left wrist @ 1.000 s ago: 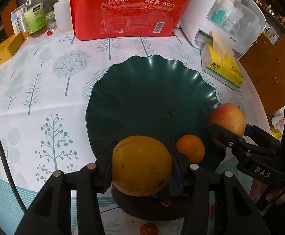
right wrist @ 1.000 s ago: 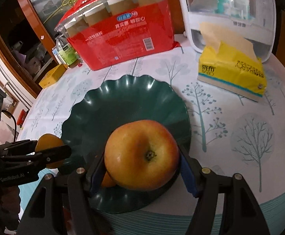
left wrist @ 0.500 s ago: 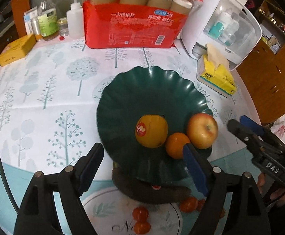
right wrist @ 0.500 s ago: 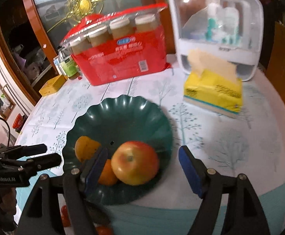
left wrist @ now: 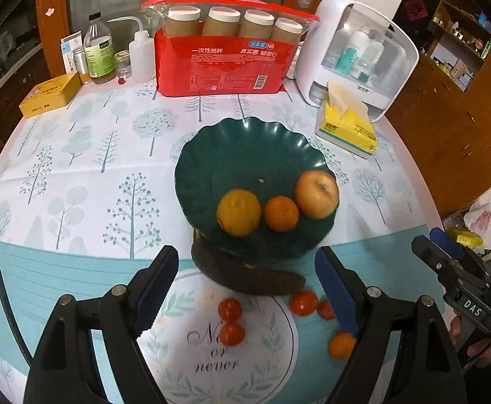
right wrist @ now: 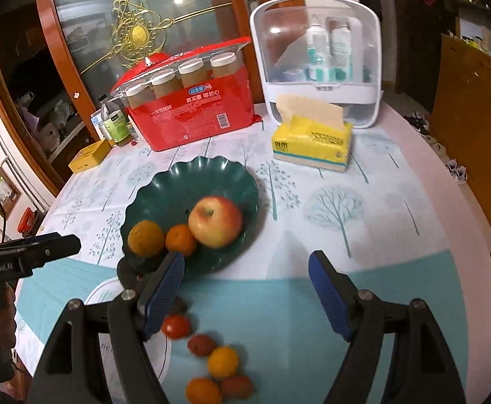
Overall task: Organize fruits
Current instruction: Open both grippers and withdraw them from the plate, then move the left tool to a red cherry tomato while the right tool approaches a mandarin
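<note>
A round table (left wrist: 77, 175) under a tree-printed cloth stands before a wood-framed glass cabinet (right wrist: 87, 30). Along its far edge, from the left, sit a yellow tin (left wrist: 48, 94), a few bottles (left wrist: 102, 52), a red pack of four paper-cup stacks (left wrist: 223, 64), a white storage caddy (left wrist: 356, 54) and a yellow tissue pack (left wrist: 346, 128). The left stretch of cloth is bare, as is the right side past the plate. The scalloped green plate (left wrist: 245, 148) sits mid-table, its near rim overlapping a dark long fruit (left wrist: 245, 274). On it lie three fruits in a row: a yellow orange (left wrist: 238, 212), a small tangerine (left wrist: 280, 213) touching it, and an apple (left wrist: 316, 193). Loose on the near cloth are four cherry tomatoes (left wrist: 230, 309) and one small orange fruit (left wrist: 341, 345). The left gripper (left wrist: 245, 289) hangs wide apart, holding nothing; the right gripper (right wrist: 245, 289) is likewise spread and empty.
</note>
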### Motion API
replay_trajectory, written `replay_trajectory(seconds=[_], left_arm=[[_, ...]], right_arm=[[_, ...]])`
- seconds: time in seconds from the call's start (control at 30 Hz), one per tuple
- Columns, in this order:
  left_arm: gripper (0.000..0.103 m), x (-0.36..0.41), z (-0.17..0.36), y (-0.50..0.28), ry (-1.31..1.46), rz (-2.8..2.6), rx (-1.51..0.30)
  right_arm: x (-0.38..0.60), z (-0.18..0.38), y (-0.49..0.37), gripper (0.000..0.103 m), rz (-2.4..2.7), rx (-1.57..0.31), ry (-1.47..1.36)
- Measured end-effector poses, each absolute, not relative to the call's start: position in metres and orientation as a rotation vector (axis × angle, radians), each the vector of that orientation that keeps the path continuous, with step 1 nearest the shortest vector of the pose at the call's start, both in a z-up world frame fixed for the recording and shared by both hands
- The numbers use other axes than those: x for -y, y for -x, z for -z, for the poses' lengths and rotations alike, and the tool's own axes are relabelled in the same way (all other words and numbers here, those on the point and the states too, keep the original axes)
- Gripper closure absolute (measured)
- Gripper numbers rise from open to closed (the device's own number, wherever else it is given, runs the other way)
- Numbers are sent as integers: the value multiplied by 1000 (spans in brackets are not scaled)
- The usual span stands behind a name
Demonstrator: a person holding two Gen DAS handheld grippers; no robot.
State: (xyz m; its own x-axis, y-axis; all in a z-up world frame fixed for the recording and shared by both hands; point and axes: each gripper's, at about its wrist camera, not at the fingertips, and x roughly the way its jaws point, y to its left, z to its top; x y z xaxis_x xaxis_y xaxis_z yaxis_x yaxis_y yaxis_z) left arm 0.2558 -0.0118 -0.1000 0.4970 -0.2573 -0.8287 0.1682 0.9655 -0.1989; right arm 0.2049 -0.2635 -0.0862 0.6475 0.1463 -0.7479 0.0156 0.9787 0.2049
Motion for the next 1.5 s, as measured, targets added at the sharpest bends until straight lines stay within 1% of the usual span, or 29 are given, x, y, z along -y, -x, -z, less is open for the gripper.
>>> replay_trajectory(seconds=[0.2,0.33,0.83,0.97,1.13,1.2,1.23,1.33,1.37,1.4,1.43,1.5], left_arm=[[21,12,103,-229,55,245,-1016],[21,13,115,-215,26,250,-1038],[21,15,188,-211,-52,323,-1177],[26,15,204,-214,-56,337,-1192],[30,20,215,-216,-70,380,-1194],[35,22,219,-216,-85,378,-1193],[42,23,222,-217,-89,381,-1195],[52,23,225,-219,-86,384,-1204],[57,23,225,-219,-87,388,-1200],[60,23,225,-220,-87,394,-1197],[67,23,225,-221,-85,403,-1197],[74,23,225,-222,-87,405,-1194]], right_arm=[[259,94,-168,26,-56,-875,-208],[254,104,-150,26,-41,-890,-218],[217,155,-94,26,109,-903,-311],[207,167,-87,26,141,-904,-317],[198,179,-84,26,155,-914,-326],[196,183,-83,28,160,-915,-330],[195,185,-83,30,161,-915,-333],[192,188,-85,39,159,-913,-319],[191,190,-86,41,159,-914,-305],[190,192,-88,46,155,-921,-294],[189,192,-90,51,146,-924,-291],[185,190,-91,57,125,-923,-278]])
